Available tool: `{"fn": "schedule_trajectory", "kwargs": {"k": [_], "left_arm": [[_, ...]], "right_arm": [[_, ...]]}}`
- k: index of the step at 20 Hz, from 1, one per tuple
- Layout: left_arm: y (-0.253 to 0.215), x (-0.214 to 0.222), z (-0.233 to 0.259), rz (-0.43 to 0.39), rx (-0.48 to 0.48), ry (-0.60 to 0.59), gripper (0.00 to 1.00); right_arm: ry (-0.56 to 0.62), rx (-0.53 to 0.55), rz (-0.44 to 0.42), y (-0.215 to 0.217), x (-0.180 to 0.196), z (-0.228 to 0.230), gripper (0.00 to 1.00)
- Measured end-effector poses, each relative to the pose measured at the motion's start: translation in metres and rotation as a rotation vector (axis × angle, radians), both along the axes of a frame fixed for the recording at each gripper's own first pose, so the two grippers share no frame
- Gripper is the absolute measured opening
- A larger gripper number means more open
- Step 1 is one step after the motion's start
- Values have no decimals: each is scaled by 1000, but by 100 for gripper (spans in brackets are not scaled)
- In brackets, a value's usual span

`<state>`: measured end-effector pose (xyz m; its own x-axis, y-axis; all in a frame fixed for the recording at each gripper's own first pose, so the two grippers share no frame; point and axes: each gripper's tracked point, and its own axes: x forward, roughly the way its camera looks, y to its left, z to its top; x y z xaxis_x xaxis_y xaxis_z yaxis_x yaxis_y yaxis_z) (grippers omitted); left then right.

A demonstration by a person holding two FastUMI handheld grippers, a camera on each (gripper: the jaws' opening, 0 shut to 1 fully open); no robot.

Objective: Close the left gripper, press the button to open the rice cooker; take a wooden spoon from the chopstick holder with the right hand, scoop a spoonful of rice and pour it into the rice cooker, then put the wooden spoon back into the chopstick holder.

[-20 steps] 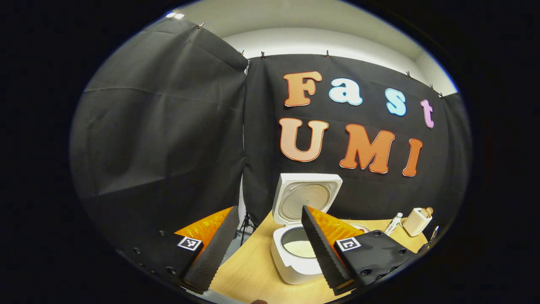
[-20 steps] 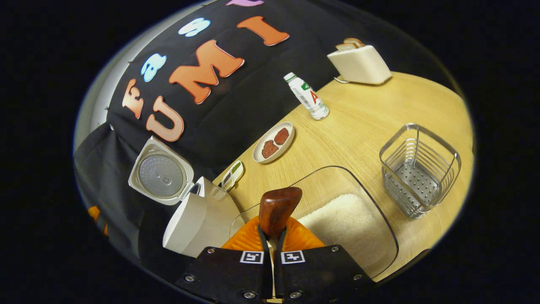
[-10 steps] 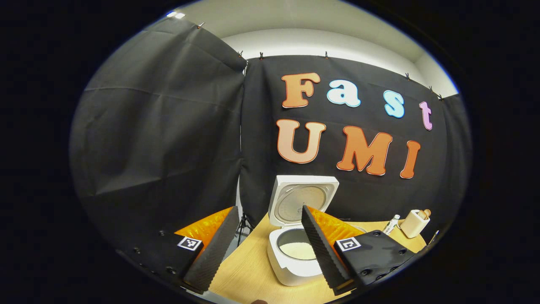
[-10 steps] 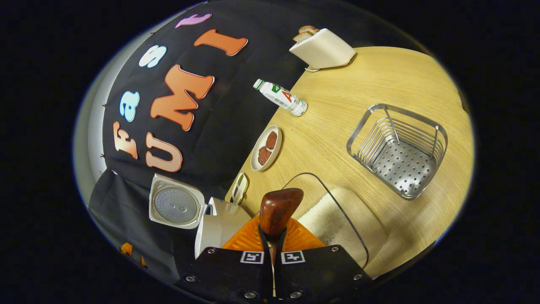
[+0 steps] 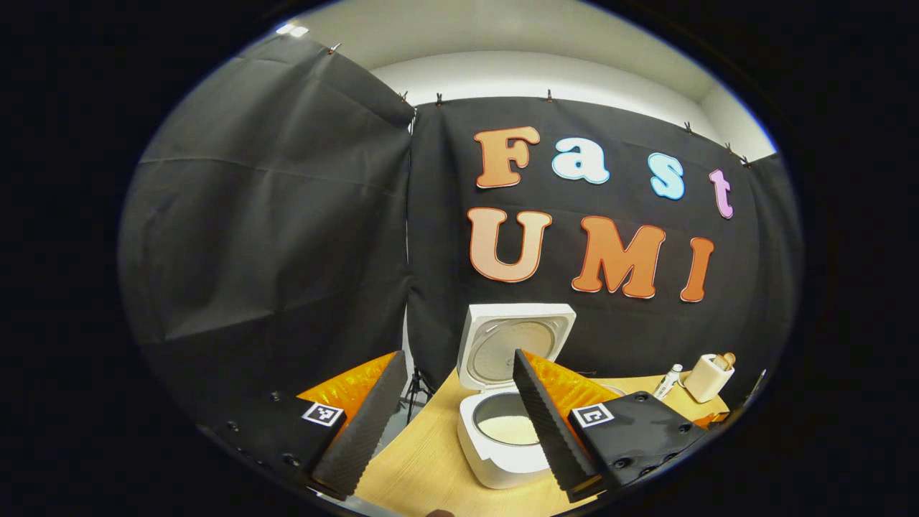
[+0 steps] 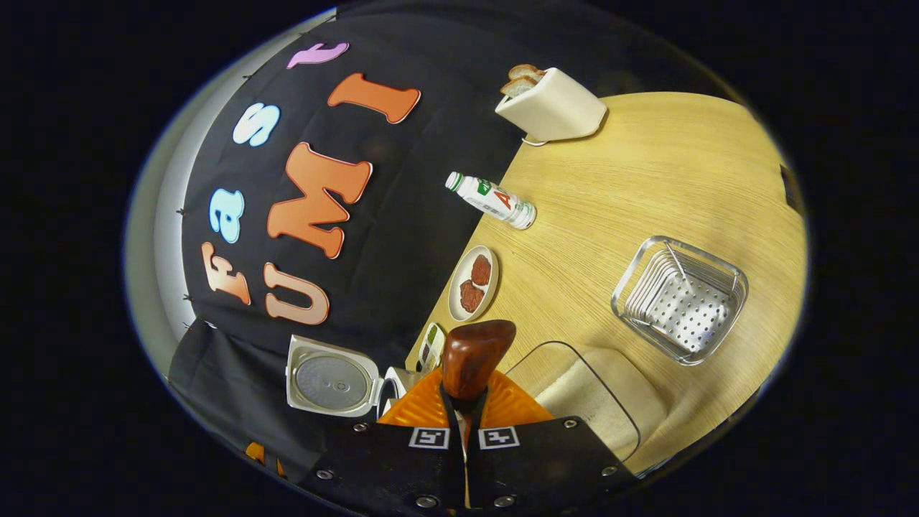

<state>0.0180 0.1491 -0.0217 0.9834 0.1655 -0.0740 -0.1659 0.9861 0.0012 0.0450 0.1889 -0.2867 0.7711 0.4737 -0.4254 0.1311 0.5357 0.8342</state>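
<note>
The white rice cooker [image 5: 502, 459] stands with its lid [image 5: 515, 343] raised, and pale rice lies in its pot [image 5: 506, 428]. My left gripper [image 5: 454, 429] hovers in front of it, open and holding nothing. My right gripper [image 6: 465, 402] is shut on the handle of the wooden spoon [image 6: 470, 357], whose dark brown bowl sticks up past the fingertips. From here the open rice cooker [image 6: 332, 375] sits at the lower left. A clear container of rice [image 6: 599, 398] lies just right of the spoon. The metal chopstick holder [image 6: 678, 298] stands farther right.
Along the back of the wooden table [image 6: 632, 194] are a plate [image 6: 474, 282] with two brown pieces, a lying bottle [image 6: 492, 202] and a toaster [image 6: 553, 108] with bread. A small packet [image 6: 431, 343] lies near the cooker. The toaster [image 5: 707, 377] also stands at the table's far right.
The right gripper view has swung and pulled back with the spoon: the holder slid to the right, and the cooker and rice container sank lower. The left gripper barely shifted and stays open.
</note>
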Motion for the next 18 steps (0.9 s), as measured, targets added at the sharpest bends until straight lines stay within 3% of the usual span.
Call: {"fn": "schedule_trajectory", "kwargs": {"k": [12,18], "left_arm": [[12,13,-15,5,-49,22,100],[18,20,-24,5,-60,33,100]], "right_arm": [[-6,174,63,85,50,87,1],[-69,160,96,131,78,131,1]]}}
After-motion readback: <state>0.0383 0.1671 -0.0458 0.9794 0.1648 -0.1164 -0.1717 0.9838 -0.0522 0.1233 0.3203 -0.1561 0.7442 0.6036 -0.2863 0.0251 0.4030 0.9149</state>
